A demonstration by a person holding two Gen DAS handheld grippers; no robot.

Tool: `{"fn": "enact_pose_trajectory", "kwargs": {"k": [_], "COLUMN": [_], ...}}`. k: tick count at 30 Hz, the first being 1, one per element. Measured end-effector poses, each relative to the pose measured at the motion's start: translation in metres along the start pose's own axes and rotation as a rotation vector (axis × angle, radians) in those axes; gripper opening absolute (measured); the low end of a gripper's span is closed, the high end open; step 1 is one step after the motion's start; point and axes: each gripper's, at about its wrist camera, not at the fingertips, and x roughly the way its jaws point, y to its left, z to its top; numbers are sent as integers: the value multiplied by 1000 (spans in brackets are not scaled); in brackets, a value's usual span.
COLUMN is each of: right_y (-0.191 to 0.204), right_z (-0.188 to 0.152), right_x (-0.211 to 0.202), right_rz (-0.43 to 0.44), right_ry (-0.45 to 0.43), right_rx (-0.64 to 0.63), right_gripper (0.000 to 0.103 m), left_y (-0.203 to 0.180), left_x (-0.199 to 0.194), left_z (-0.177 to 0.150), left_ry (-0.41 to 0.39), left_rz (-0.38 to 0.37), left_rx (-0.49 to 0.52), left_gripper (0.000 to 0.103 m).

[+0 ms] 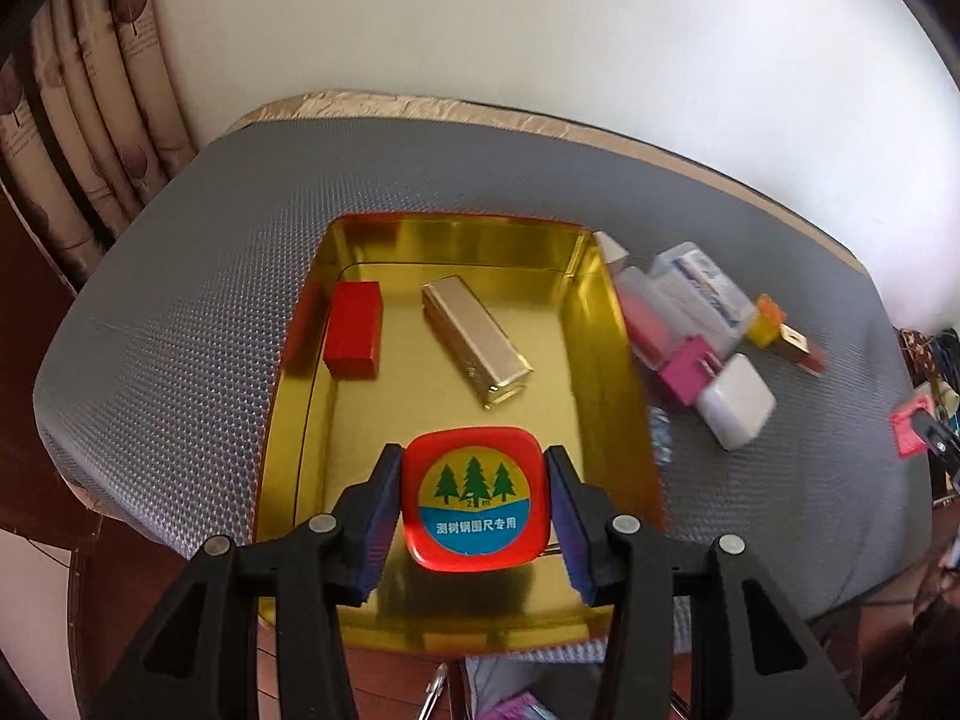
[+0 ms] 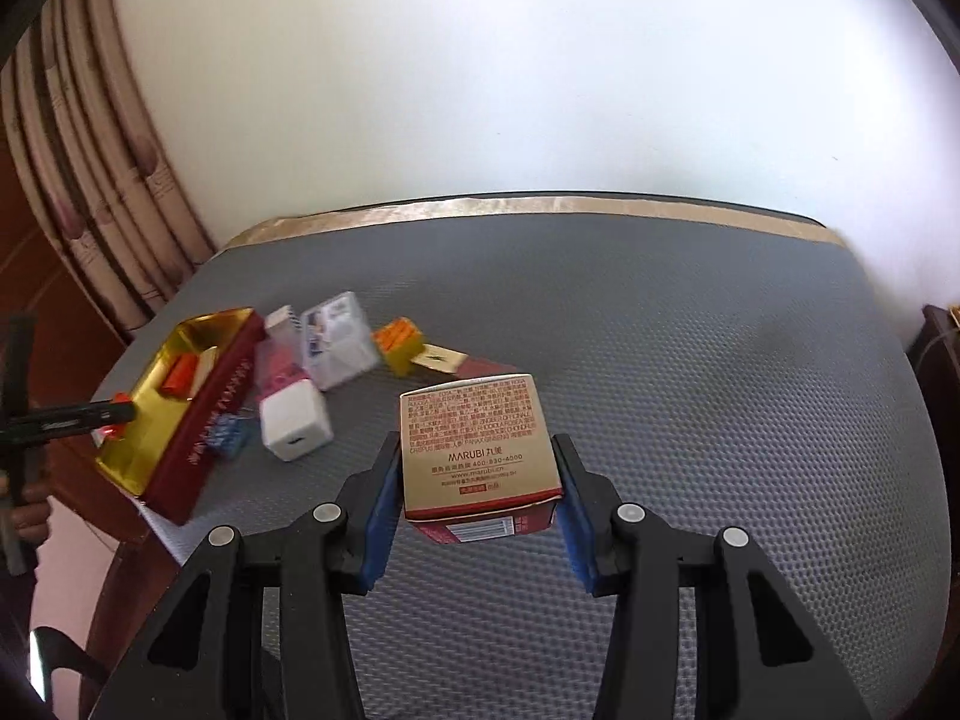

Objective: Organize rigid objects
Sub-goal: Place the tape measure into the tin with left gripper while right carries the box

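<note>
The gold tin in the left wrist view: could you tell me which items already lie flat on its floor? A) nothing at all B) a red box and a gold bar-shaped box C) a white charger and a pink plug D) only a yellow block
B: inside the gold tin, a red box lies near the left wall and a gold bar-shaped box lies diagonally beside it.

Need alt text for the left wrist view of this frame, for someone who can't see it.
The left gripper holds a red square tape measure with a pine-tree label over the near end of an open gold tin. Inside the tin lie a red box and a gold bar-shaped box. Small boxes and a white charger sit on the grey mat to the tin's right.
</note>
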Motion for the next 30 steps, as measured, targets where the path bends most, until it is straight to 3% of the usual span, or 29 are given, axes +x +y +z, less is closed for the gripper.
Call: {"fn": "enact_pose_trajectory", "kwargs": {"k": [19, 27, 30], "right_y": [52, 88, 111], "right_z": [11, 20, 32], "right_x": [6, 6, 9], "right_rz": [70, 126, 183], "right_ry": [31, 25, 20], "right_rx": [-55, -108, -129], "right_gripper": [44, 44, 44], "left_y": [29, 33, 31], "left_x": [68, 47, 20], "left_z": [33, 42, 33], "left_ry": [50, -10, -45], "left_rz": [59, 56, 107], "left_rx": [5, -36, -76], "left_gripper": [47, 48, 48]}}
